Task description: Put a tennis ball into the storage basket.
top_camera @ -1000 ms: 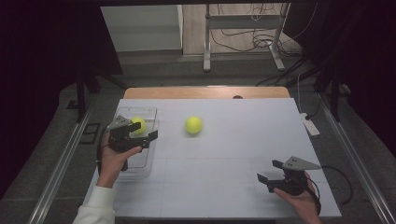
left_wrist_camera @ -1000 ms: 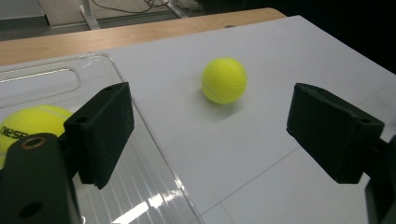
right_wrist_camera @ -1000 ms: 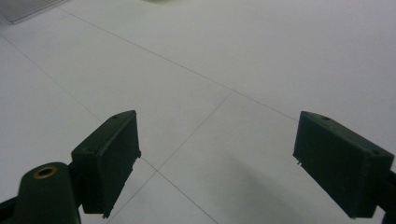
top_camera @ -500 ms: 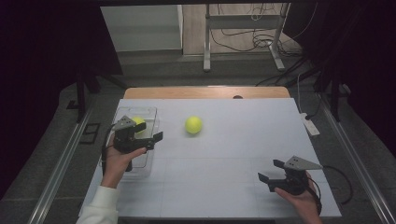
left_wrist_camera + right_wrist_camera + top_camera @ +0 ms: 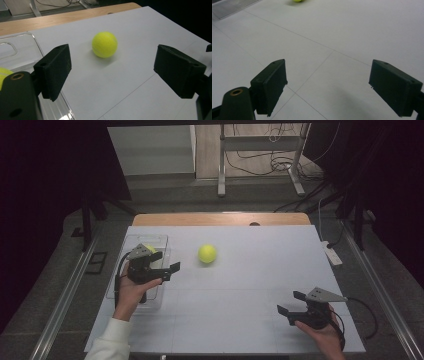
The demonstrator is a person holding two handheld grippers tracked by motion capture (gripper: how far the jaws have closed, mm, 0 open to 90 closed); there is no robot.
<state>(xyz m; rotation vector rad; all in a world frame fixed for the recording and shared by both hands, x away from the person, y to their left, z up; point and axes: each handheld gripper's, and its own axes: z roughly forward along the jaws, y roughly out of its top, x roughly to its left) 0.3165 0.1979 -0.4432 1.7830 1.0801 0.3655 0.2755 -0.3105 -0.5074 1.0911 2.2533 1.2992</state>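
- Nearest, at 5 o'clock on the table [image 5: 240,330]: right gripper [image 5: 294,303], held in a hand at the near edge. Jaws spread wide, nothing between them; in the right gripper view they frame bare white surface with thin grid lines.
- Cable [image 5: 362,312] loops off the right gripper toward the table's right edge.
- At 9 o'clock: left gripper [image 5: 168,262], held up by a hand with a white sleeve [image 5: 107,347] behind it. Jaws released, empty, aimed toward 2 o'clock.
- Left gripper hangs over the right wall of a clear tray [image 5: 157,239] that lies along the table's left side.
- In the tray: a yellow ball, second ball [image 5: 149,249], mostly hidden behind the gripper's grey plate. In the left gripper view a sliver of it shows at the left edge [image 5: 3,75].
- Just past table centre, toward 11 o'clock: ball [image 5: 207,253], yellow tennis ball, loose on the open surface, touching nothing. Near the tray's right side but apart from it.
- In the left gripper view the ball [image 5: 104,44] sits ahead of the jaws, between their lines of sight and beyond the tips, soft shadow beneath.
- In the right gripper view the ball is a yellow scrap at the top edge [image 5: 297,0], well apart from that gripper.
- Far edge, 12 o'clock: strip of wood tabletop [image 5: 215,218] beyond the white sheet.
- At 3 o'clock, off the table's edge: white power strip [image 5: 332,253].
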